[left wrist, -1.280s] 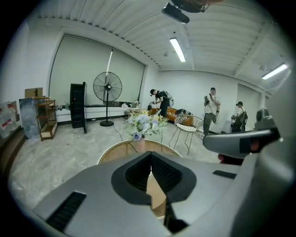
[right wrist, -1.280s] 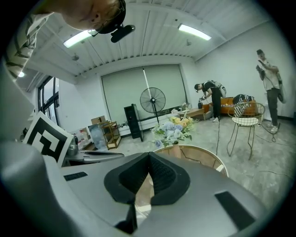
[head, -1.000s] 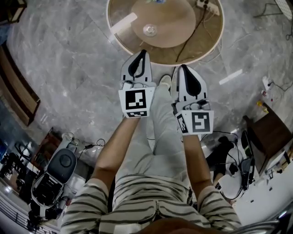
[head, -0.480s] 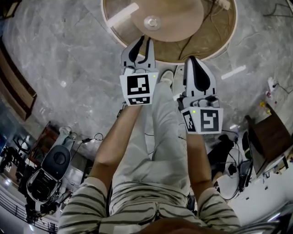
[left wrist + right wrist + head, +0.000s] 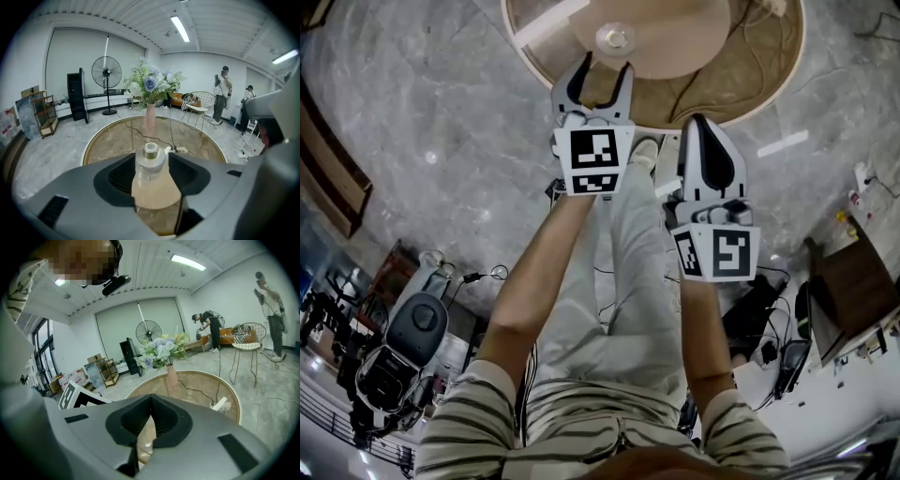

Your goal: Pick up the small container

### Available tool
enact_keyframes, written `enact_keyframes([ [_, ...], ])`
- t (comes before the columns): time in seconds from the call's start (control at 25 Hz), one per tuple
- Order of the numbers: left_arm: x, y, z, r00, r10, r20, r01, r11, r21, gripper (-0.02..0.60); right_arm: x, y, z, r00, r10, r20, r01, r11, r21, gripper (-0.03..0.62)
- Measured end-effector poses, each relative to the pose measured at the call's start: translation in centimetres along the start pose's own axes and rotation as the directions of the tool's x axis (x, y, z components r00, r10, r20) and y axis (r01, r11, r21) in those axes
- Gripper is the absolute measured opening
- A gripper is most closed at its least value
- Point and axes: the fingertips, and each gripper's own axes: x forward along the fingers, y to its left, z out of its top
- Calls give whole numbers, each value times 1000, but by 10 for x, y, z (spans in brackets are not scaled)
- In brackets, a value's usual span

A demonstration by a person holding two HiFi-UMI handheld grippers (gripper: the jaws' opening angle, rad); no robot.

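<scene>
One small container (image 5: 150, 164) upright, cap-up, seemingly beyond left tool (image 5: 606, 64), jaws just opening, empty

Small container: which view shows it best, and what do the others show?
The left gripper view: the container stands close and side-on, cap and body plain. The head view shows only its top; the right gripper view does not show it clearly.

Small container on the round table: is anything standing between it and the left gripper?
Nothing visible. The jaws of the left gripper have just been opening. The container stands on the table just ahead of them, not yet between them.
</scene>
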Motion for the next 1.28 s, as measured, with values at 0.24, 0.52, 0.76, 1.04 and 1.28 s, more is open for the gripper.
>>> enact_keyframes([
  [0.24, 21, 6, -1, 1000, 9, 29, -9, 1000, 7, 299, 8, -3, -7, 1000, -4, -4, 4, 1000, 13, 8],
  [0.52, 45, 7, -12, 1000, 10, 13, -10, 1000, 26, 354, 10, -7, -13, 1000, -7, -15, 7, 1000, -16, 9],
  [0.76, 64, 9, -21, 1000, 11, -7, -11, 998, 55, 376, 11, -15, -16, 1000, -18, -22, 18, 1000, -17, 9],
  [1.04, 81, 9, -18, 1000, 28, 9, -29, 997, 77, 371, 10, -17, -17, 999, -31, -24, 31, 999, -37, 8],
  [1.28, 91, 13, -22, 999, 44, 0, -44, 997, 64, 355, 10, -21, -17, 999, -40, -23, 39, 999, -34, 9],
])
